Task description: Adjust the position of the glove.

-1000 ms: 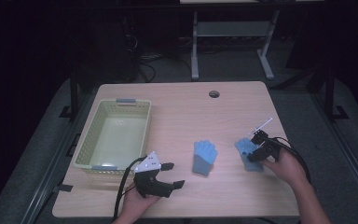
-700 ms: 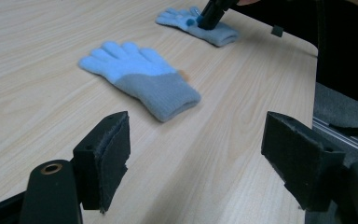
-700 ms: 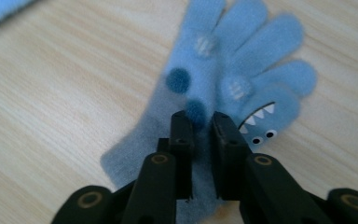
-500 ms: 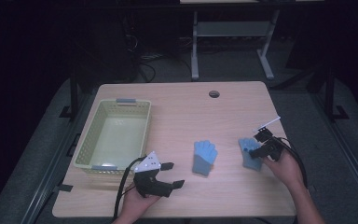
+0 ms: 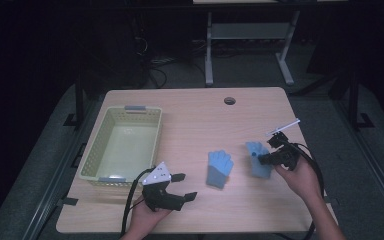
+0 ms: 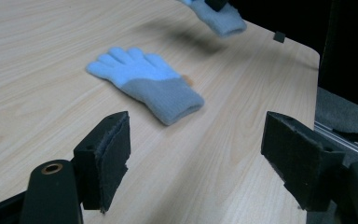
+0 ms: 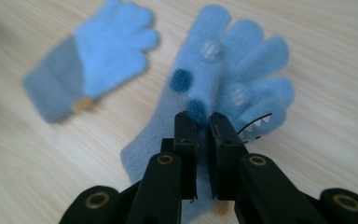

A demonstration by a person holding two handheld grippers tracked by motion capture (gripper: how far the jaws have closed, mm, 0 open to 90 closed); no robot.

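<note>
held glove (image 7: 214, 88): light blue, dark dots | lying glove (image 5: 219, 167): blue, grey cuff

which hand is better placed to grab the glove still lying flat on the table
Left. The left gripper is open beside the basket, jaws aimed at the flat glove. The right gripper is shut on the spotted glove.

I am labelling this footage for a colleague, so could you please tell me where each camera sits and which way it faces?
High view: fixed above the person's side, looking forward and down on the table and basket; both forearms and claws enter from below.
Left gripper view: rides the left claw, jaws wide apart, facing the flat glove.
Right gripper view: rides the right claw, looking down on the pinched glove.
All three views share both gloves.
</note>
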